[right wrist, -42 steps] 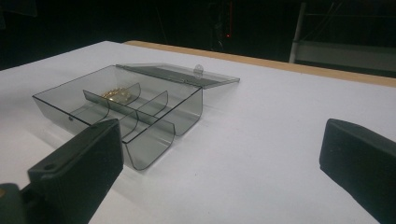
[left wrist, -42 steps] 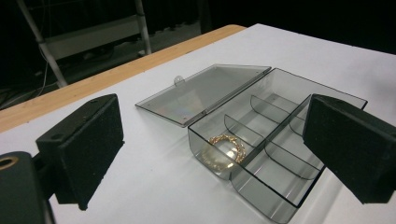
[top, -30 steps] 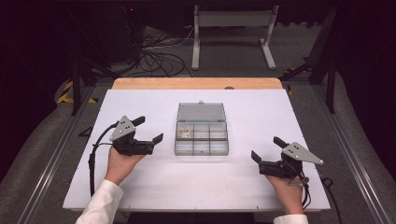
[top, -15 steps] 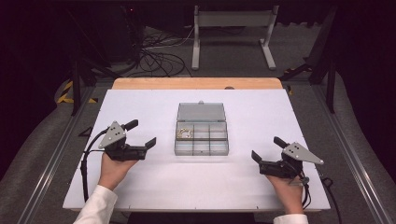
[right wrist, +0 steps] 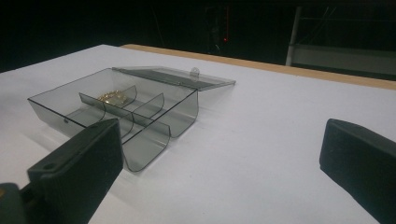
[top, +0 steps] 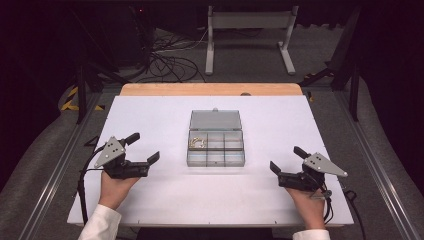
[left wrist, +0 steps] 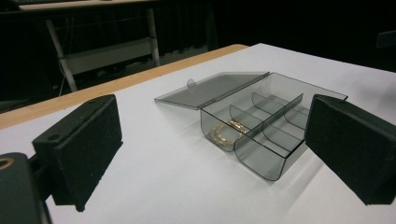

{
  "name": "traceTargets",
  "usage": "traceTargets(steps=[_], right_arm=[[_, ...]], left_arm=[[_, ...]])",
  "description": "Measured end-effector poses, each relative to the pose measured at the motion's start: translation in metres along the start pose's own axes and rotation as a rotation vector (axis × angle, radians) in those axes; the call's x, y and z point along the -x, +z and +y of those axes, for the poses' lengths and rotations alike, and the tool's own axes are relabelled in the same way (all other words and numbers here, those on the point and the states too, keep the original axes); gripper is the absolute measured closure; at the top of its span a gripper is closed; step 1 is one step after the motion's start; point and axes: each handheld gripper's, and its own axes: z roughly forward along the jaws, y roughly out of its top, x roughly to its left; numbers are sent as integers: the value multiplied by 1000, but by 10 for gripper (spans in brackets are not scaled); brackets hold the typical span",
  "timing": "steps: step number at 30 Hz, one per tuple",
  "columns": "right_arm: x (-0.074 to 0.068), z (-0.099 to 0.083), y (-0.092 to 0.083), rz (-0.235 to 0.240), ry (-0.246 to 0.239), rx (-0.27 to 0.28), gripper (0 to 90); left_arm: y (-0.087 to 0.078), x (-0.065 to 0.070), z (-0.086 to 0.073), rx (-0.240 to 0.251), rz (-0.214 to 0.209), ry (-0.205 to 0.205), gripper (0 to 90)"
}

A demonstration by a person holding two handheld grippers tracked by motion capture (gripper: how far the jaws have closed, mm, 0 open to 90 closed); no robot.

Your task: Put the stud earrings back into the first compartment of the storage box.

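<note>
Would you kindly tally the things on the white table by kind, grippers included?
Grippers: 2, left and right, both open and empty
Clear box with open lid: 1
Gold chain in the box: 1
Total: 4

Lab: dark curtains, floor cables (top: 167,62), white table (top: 150,115)
</note>
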Motion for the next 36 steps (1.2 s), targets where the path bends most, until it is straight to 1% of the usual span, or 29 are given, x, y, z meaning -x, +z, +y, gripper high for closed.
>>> traceTargets(steps=[2,5,8,13,16,22,25,27,28,30,31,32,33,36], right_arm=[[0,0,0,0,-2,1,0],[0,1,-1,2,-5,6,0],[0,1,-1,5,-7,12,0],[0,1,-1,6,-7,12,0],[0,1,-1,9,-9,11,0],[0,0,0,12,-11,5,0],[0,-1,0,13,-13,5,0],[-1,-1,0,13,-14,4,0],[-1,-1,1,14,-14,3,0],[-1,-1,1,15,-8,2,0],[-1,-1,1,16,-10,2,0],[-1,-1,1,16,-10,1,0],[-2,-1,1,15,-11,1,0],[-1,-1,1,16,-20,-2,0]], left_arm=[[-1,0,-2,-5,1,3,48],[-3,-1,-5,-8,-3,-11,43],[-5,-1,-8,-8,5,-2,39],[-11,-4,-11,1,17,-6,38],[-14,-4,-13,-4,26,5,38],[-18,-6,-17,-8,23,2,37],[-19,-7,-20,-5,32,0,37],[-21,-8,-21,-9,34,6,37],[-21,-8,-21,-7,33,-2,37],[-22,-10,-23,-7,32,-1,36],[-22,-9,-23,-5,33,-10,37],[-23,-10,-23,-8,32,-3,36],[-23,-10,-24,-9,31,-10,37],[-27,-11,-24,4,37,-14,37]])
